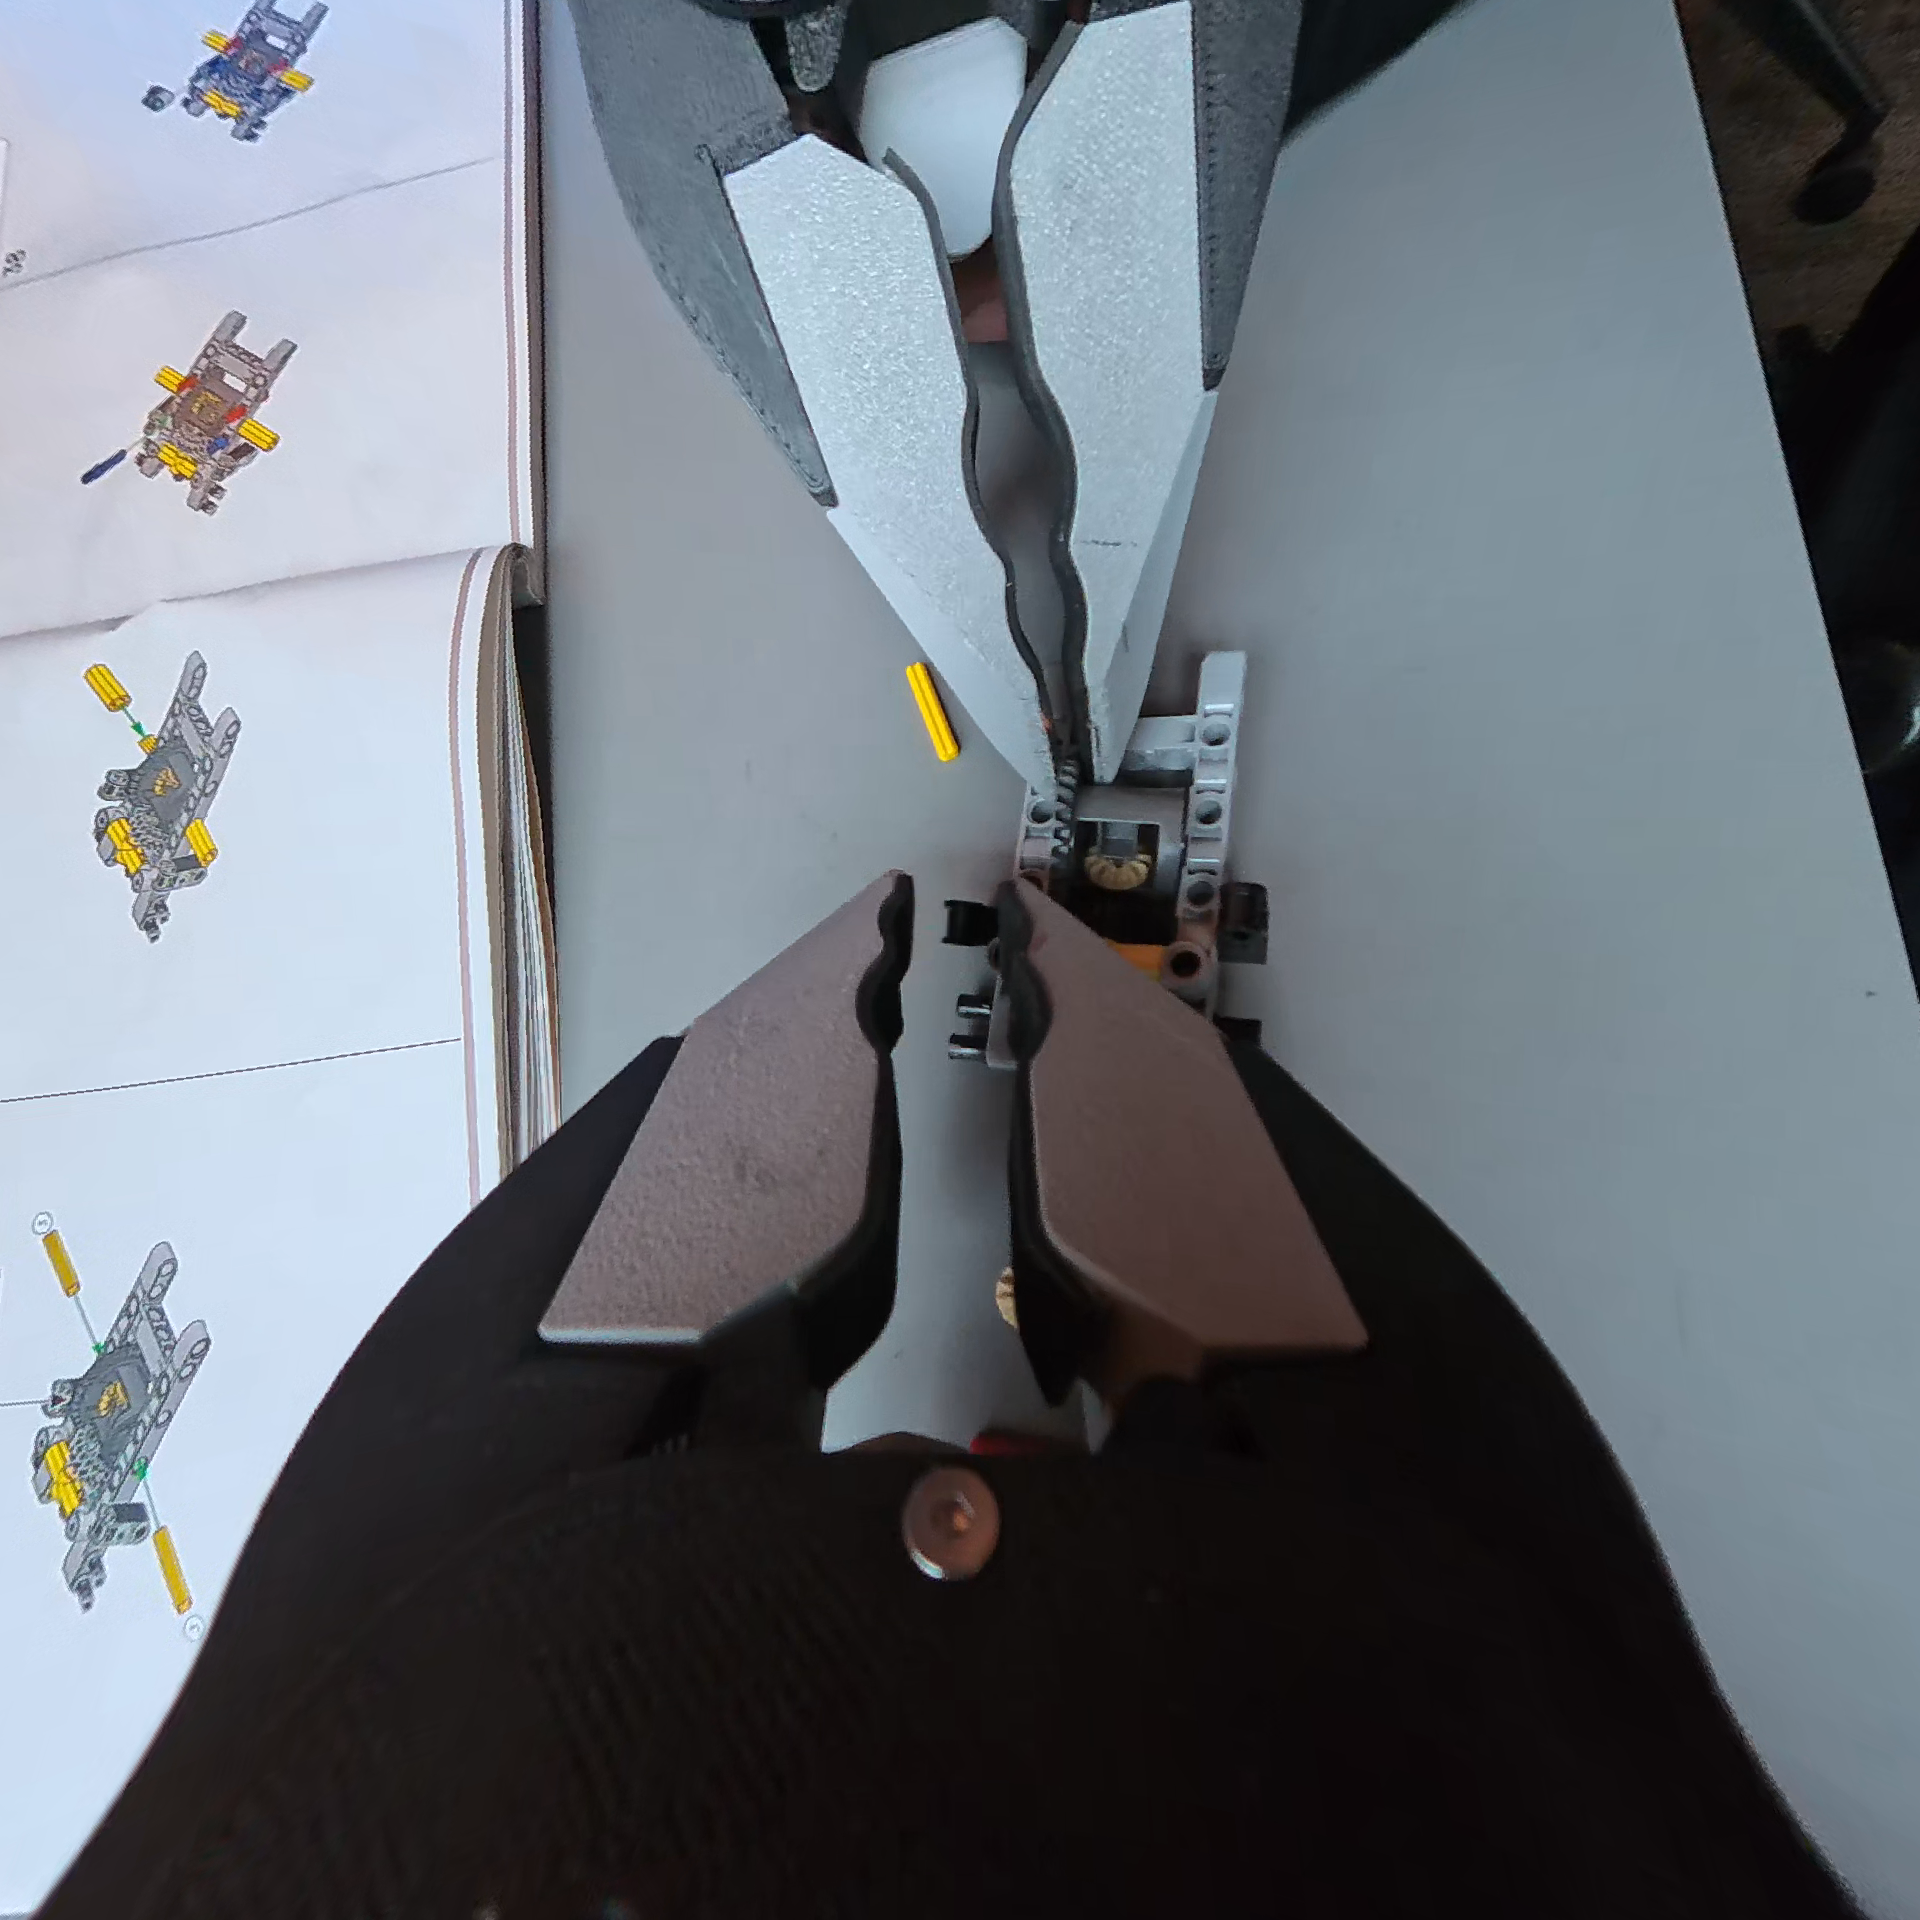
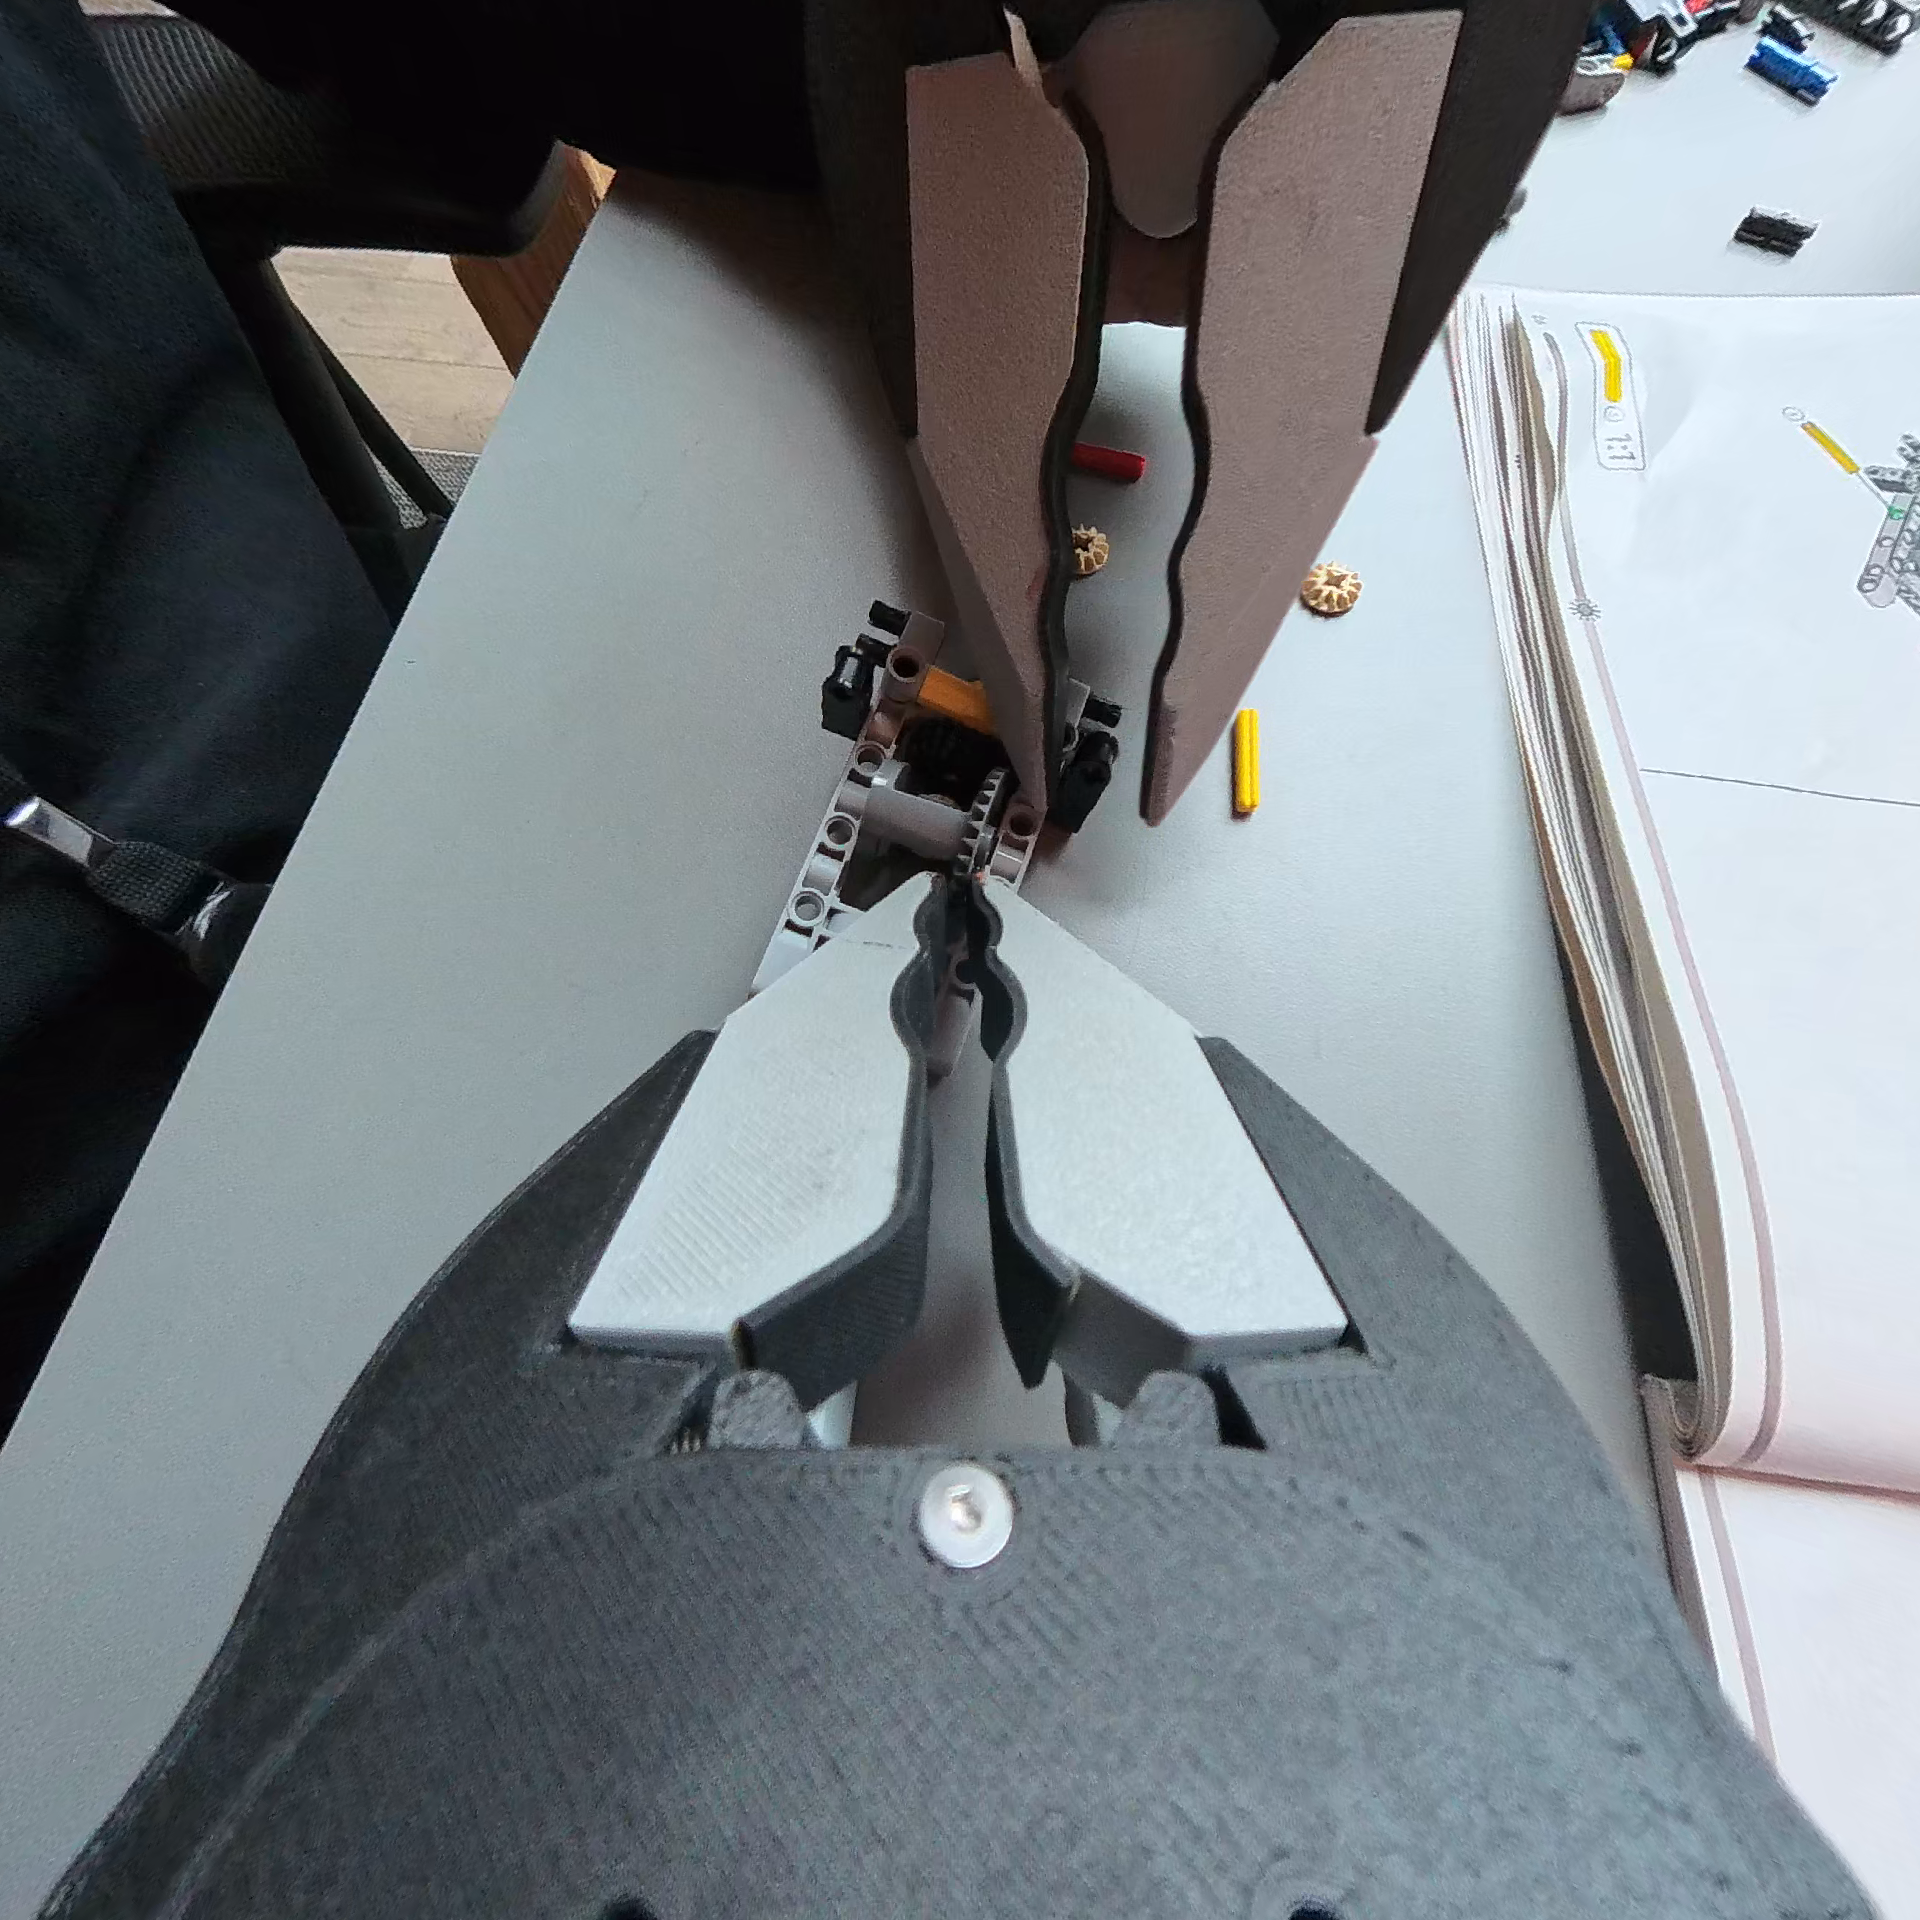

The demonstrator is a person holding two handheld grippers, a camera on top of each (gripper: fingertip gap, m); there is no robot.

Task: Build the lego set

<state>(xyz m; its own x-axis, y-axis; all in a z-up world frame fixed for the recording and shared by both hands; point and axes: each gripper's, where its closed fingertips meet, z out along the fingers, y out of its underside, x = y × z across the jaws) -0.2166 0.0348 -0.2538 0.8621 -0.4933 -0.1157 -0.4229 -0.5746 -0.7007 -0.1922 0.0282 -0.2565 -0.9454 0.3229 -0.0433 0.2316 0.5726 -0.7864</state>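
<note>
- Grey Lego chassis (image 2: 914,800) sits on the grey table (image 2: 436,831), between both tongs.
- Right gripper (image 2: 961,914) clamps the chassis's end.
- Left gripper (image 1: 956,914) gapes, one finger against the chassis.
- Instruction booklet (image 1: 260,831) lies open nearby, its print illegible.

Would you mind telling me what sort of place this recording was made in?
Probably an office or workroom desk used for model building: a pale grey table with a chair beside it, an open instruction booklet of assembly diagrams, and loose building pieces scattered at the far corner.

Grey lego frame (image 1: 1210,790), yellow axle (image 1: 931,713), possibly tan gears (image 2: 1331,589).
</note>
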